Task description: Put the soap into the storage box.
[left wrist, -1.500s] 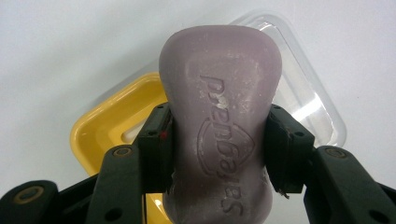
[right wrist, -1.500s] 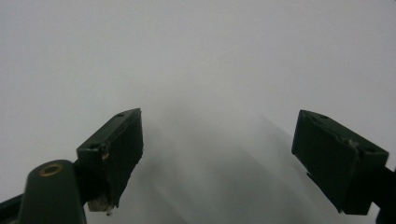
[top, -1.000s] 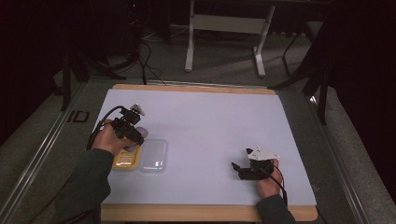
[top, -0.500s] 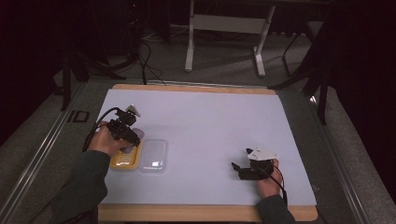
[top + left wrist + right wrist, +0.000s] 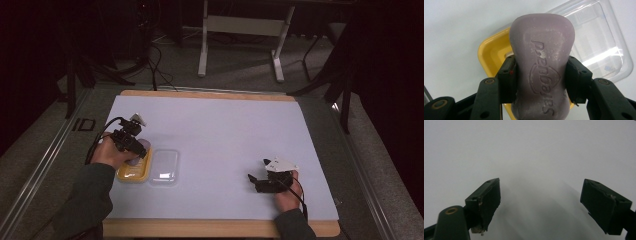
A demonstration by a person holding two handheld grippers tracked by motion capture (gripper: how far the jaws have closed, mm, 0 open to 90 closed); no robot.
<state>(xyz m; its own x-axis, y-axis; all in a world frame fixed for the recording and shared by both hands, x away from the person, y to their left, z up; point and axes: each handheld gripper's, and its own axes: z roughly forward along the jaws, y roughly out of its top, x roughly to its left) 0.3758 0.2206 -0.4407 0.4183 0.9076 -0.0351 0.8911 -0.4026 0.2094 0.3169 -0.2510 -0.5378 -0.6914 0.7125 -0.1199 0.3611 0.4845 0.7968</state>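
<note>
Purple embossed soap bar (image 5: 541, 67), waisted, chalky-scuffed.

Matt embossed soap (image 5: 541, 72), glossy clear lid (image 5: 599, 45)

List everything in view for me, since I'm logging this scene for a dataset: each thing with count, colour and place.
soap bar: 1, pale purple with embossed lettering, clamped between the left gripper's jaws above the yellow tray.
yellow tray: 1, yellow, on the table's left side, partly under the left hand.
clear lid: 1, transparent, lying right beside the yellow tray on its right.
table: 1, white top with a wooden edge.
metal stand: 1, light grey, on the floor beyond the table.
left gripper: 1, black, over the tray, shut on the soap bar.
right gripper: 1, black, low over bare table at right, jaws apart.
</note>
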